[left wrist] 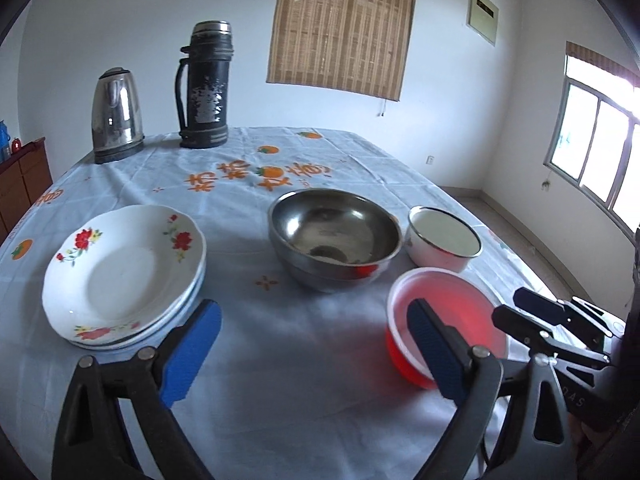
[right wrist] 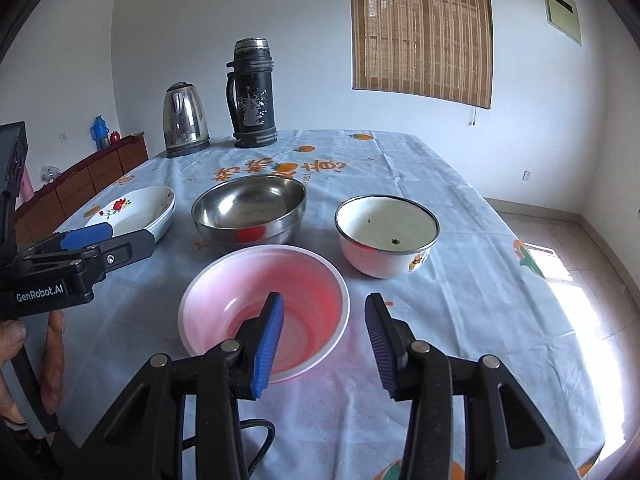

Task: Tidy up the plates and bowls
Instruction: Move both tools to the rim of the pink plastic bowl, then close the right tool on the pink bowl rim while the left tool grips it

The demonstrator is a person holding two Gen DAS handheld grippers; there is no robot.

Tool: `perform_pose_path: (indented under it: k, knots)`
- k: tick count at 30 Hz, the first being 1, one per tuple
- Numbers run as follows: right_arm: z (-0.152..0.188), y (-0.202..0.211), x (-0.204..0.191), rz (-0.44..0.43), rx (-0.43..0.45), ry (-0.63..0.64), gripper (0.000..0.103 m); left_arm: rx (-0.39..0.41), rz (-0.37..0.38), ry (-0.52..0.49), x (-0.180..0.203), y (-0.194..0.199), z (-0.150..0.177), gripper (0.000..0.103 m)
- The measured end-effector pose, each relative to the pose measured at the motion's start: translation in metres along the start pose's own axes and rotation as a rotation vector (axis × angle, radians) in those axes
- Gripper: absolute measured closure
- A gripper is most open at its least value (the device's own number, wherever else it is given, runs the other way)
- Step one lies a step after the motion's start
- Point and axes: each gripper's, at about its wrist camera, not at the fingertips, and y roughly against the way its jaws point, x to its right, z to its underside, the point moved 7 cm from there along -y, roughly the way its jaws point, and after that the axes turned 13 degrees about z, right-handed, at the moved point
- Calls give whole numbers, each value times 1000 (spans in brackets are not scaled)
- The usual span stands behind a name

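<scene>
Right tool (right wrist: 325, 344), fingers apart, straddles the near rim of the translucent pink plastic bowl (right wrist: 264, 308); left tool (left wrist: 314, 354), also apart, stands farther off.

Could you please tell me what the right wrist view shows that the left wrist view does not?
Only the right wrist view shows the specks inside the white enamel bowl, the cartoon print on its side, and the sunlit patch on the floor.

Only the left wrist view shows the bright side window and the whole stack of floral plates.

Both show the pink plastic bowl, steel bowl, kettle, black thermos, and the open left gripper and open right gripper.
</scene>
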Motion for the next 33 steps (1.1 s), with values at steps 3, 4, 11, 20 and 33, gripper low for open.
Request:
perform_pose_path:
  k: [3,4,11,20,33]
  knots:
    - [4,-5,4,-11,-11,-13,64,-35,24,-32,17,-12,5,20]
    - [4,-6,5,-11,-15,-18,65,-46,32,-36,21,-16,7,22]
    - [8,-14,9,-17,-30,-26,71,-95,64,-36,34,-34,17,48]
    - [10,-19,8,-40,-30,-28,83,-147,121,-31,45,-49,26,84]
    - [1,-13,15,-38,-13,-48,88,-136,166,-29,58,-38,17,87]
